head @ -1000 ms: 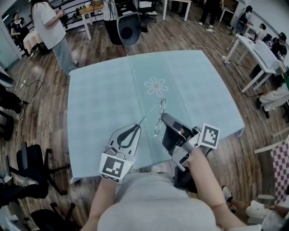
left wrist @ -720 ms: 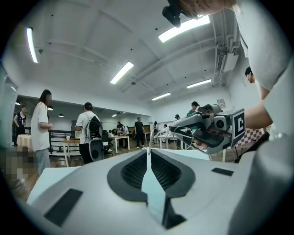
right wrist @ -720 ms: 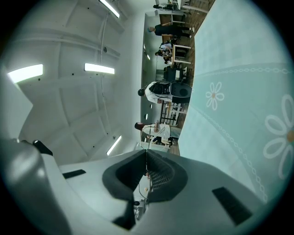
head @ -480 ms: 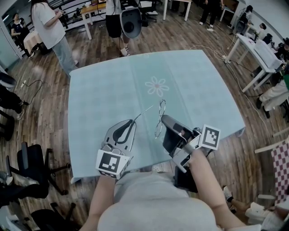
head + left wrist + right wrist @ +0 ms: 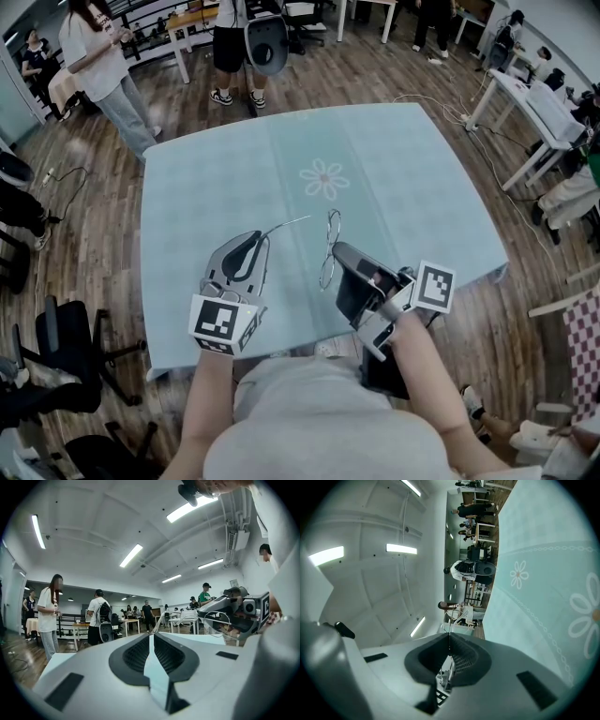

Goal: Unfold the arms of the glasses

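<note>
Glasses [image 5: 335, 223]: with the right hand-held gripper [image 5: 338, 250] clamping the frame [image 5: 326, 268], the left hand-held gripper [image 5: 260, 235], pinching the arm [image 5: 289, 223], should swing outward gently.

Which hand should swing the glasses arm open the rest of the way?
Left. The left gripper pinches the tip of the glasses arm, which sticks out sideways from the frame. The right gripper is busy holding the frame steady.
</note>
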`<state>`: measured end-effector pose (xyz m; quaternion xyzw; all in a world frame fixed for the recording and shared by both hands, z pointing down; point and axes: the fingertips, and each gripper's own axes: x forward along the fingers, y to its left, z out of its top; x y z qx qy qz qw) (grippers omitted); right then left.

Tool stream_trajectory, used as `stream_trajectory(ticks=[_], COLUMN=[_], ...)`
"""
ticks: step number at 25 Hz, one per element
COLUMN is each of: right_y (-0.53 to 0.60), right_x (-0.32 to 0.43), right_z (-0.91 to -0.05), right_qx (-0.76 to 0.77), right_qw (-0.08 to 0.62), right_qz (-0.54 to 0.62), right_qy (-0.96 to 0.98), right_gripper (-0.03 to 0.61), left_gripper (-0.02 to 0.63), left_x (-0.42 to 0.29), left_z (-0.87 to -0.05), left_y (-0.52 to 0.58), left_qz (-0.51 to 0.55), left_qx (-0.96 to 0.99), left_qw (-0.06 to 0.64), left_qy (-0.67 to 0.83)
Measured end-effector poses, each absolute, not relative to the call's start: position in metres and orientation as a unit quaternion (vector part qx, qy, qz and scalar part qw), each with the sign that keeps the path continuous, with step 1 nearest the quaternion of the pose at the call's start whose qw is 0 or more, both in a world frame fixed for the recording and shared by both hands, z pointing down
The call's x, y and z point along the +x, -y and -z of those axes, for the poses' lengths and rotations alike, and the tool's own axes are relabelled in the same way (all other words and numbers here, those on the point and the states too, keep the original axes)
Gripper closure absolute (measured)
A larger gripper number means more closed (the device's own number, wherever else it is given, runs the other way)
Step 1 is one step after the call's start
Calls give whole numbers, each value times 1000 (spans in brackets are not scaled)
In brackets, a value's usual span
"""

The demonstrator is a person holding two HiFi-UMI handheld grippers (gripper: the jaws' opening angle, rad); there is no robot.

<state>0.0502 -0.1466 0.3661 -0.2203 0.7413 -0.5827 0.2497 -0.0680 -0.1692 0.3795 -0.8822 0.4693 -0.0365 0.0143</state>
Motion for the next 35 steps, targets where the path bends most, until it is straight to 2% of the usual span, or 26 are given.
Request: stream_trajectory(ticks=[12, 19, 35], right_y=[139, 136, 135], right_x=[51, 49, 50], right_z=[-368, -370, -370], right_qx=[-223, -223, -230], right_qw=[239, 229, 229], right_qz=[582, 583, 579], right_qy=[-745, -747, -748], right_gripper=[566, 566, 566], left_gripper=[591, 591, 591], left_x=[-71, -72, -67], left_z=[-375, -379, -384], left_y=[188, 204, 215], left_qz=[37, 33, 43], left_qx=[-877, -881, -883], left_qw=[-10, -62, -82], left_qy=[-478, -468, -460])
